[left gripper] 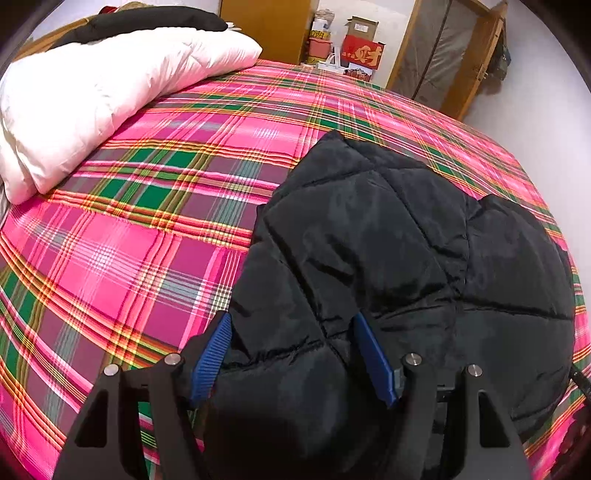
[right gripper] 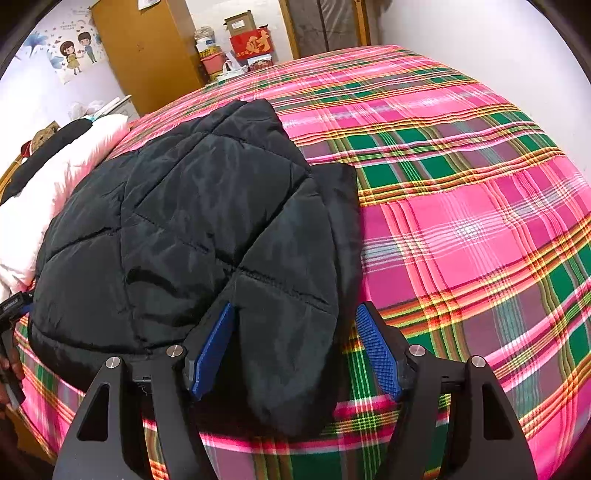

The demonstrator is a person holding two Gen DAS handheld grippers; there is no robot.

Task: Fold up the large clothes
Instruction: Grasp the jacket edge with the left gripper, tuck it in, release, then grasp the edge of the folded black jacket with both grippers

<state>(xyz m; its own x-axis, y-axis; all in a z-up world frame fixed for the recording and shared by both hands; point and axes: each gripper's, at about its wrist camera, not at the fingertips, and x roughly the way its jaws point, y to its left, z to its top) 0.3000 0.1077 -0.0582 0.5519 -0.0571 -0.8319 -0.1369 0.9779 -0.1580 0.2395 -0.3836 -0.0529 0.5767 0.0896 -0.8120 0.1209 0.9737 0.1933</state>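
The one thing I can read is a large gold Chinese character, 财, on the red box among the stacked goods beyond the far end of the bed; my right camera shows it too. Smaller gold characters stand beside it, too small to read. The cardboard box above carries a white label, illegible.
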